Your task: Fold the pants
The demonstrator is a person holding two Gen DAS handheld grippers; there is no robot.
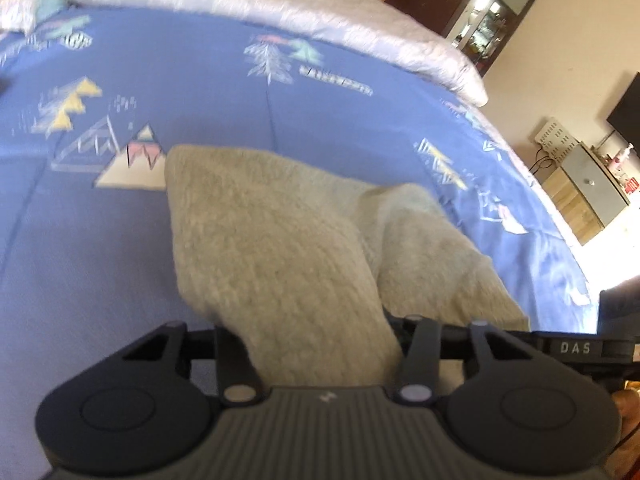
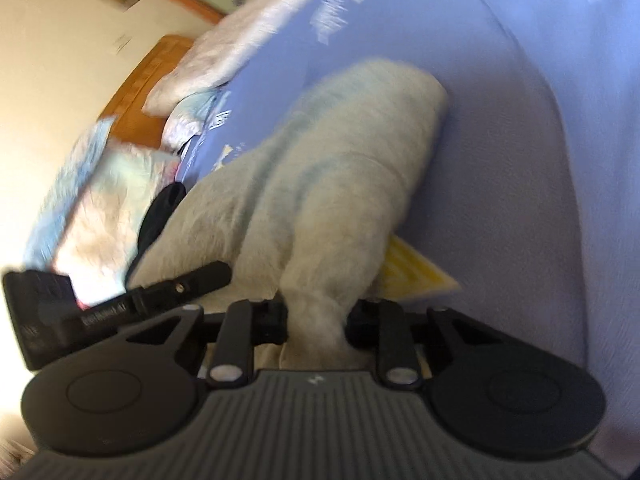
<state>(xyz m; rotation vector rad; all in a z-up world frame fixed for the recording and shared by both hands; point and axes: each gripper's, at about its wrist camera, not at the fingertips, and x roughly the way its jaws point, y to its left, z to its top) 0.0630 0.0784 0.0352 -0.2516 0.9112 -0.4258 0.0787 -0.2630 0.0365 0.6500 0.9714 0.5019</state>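
I have both grippers clamped on the near edge of the pants (image 1: 256, 240): left gripper (image 1: 316, 344), right gripper (image 2: 316, 320). The pants lie on the blue sheet (image 1: 180, 64). Next I should carry this edge over the far part.

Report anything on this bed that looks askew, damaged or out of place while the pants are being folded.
Nothing looks damaged or spilled. The beige pants are bunched unevenly rather than flat on the blue patterned bedspread, each end pinched by the left gripper and right gripper. A dark object lies partly under the fabric, too blurred to identify.
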